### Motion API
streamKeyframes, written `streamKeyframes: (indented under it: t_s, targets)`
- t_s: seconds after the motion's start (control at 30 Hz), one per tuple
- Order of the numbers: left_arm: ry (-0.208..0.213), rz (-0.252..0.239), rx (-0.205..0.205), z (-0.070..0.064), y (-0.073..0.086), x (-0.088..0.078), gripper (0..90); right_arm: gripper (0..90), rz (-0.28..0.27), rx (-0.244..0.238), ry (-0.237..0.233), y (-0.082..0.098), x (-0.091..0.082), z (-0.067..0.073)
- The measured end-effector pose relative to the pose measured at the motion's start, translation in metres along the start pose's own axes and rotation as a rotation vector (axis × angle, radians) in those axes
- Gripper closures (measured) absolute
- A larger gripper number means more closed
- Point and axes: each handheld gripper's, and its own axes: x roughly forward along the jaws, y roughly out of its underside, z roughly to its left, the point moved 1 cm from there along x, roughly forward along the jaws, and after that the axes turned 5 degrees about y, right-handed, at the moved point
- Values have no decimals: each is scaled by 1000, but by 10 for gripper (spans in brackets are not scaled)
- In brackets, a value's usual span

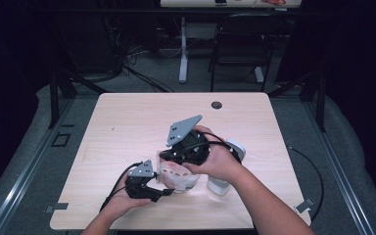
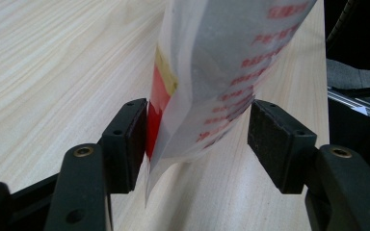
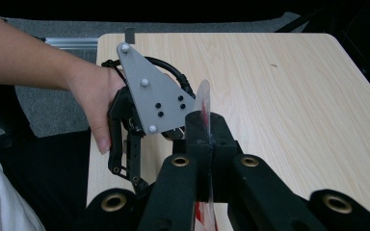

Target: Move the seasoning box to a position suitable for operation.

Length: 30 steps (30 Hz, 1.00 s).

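In the high view, a person's two hands meet over the near half of a pale wooden table (image 1: 127, 122). The left gripper (image 1: 164, 192) lies low at the near edge, and the right gripper (image 1: 164, 155) sits just above and to its right. Between them is a translucent bag (image 1: 178, 176) with red print, standing on the table. A white cylinder (image 1: 223, 183) stands just right of the bag, partly behind the right hand (image 1: 215, 159).

In the left gripper view, the jaws of the left gripper (image 2: 197, 139) stand apart with the bag's (image 2: 212, 72) lower end between them. The left pad touches the bag's red edge; the right pad is clear of it.

In the right gripper view, the jaws of the right gripper (image 3: 207, 139) are pressed together on the bag's (image 3: 203, 101) thin upper edge, which sticks up between them. Beyond, the left hand (image 3: 94, 101) holds the other gripper over the table's edge.
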Motion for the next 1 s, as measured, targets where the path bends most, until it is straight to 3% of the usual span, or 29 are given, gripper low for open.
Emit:
streamKeyframes:
  t_s: [0.47, 0.73, 1.0]
  targets:
    - [15, 8, 19, -1, 1, 6, 389, 900, -22, 2, -2, -1, -2, 0]
    - [5, 19, 26, -1, 0, 5, 447, 900, -30, 13, 2, 1, -3, -2]
    - [11, 34, 4, -1, 0, 3, 524, 900, -28, 11, -3, 1, -3, -1]
